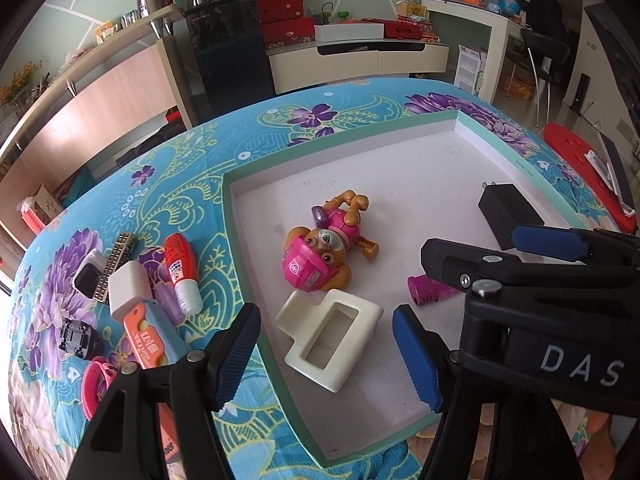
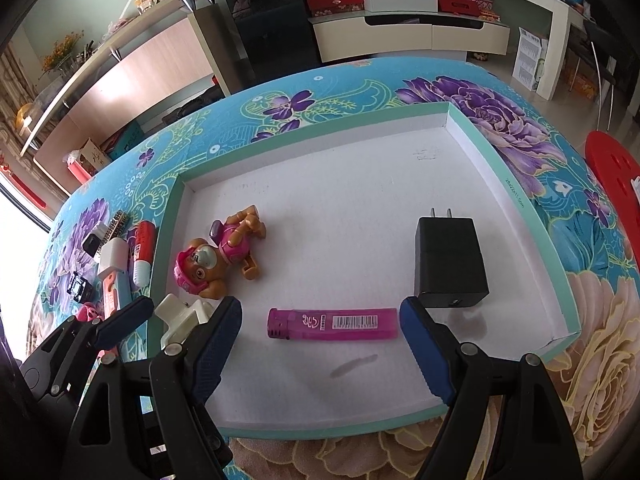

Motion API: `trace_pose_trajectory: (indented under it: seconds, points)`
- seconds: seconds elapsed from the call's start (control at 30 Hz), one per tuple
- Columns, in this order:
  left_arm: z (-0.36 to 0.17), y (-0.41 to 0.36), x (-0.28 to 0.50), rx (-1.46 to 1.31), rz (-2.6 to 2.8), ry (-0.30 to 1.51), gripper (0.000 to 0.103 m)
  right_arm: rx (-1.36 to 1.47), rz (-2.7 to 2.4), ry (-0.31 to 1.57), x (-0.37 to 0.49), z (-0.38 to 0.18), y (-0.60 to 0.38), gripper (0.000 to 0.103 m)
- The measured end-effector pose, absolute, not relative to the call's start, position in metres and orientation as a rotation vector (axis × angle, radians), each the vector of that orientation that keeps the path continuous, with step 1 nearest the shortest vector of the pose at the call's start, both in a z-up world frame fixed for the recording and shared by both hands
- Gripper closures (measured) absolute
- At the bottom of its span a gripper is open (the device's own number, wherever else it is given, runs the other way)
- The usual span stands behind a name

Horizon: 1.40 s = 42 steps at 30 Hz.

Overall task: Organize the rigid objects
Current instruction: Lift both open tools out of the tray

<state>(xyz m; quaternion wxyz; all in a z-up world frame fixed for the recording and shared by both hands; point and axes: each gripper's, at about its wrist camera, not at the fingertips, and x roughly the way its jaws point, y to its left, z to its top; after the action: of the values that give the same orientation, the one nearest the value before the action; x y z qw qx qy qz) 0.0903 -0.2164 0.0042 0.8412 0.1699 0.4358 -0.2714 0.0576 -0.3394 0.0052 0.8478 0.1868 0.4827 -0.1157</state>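
While my left gripper (image 1: pixel 326 354) hung released over the shallow box (image 1: pixel 236 240), its blue pads stood clear on either side of the cream plastic holder (image 1: pixel 332 334) lying on the white floor. My right gripper (image 2: pixel 320 352) was also slack, jaws wide around the magenta lighter (image 2: pixel 332 323) without touching it. Beyond the holder lay the pink toy pup (image 1: pixel 320 252) on its side; the black charger (image 2: pixel 450 262) rested near the box's right wall. Outside the box, to its left on the flowered table (image 1: pixel 160 184), sat a cluster: a red-capped tube (image 1: pixel 182 272), a white block (image 1: pixel 130 292), an orange tag (image 1: pixel 142 338).
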Motion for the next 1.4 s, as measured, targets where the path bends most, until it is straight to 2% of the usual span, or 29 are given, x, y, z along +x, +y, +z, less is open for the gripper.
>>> trace_pose_trajectory:
  seconds: [0.2,0.77,0.9,1.4]
  points:
    - [0.021,-0.207,0.088,0.341,-0.566,0.878,0.023,0.415,-0.252,0.958,0.053,0.016,-0.344,0.020]
    - [0.026,-0.118,0.126,0.218,-0.287,0.888,0.020,0.423,-0.251,0.952,0.056,0.013,-0.342,0.020]
    - [0.022,-0.109,0.130,0.209,-0.244,0.890,0.000,0.405,-0.243,0.959,0.059,0.010,-0.336,0.020]
    - [0.028,-0.075,0.133,0.158,-0.163,0.867,0.000,0.314,-0.212,0.979,0.071,0.007,-0.312,0.019]
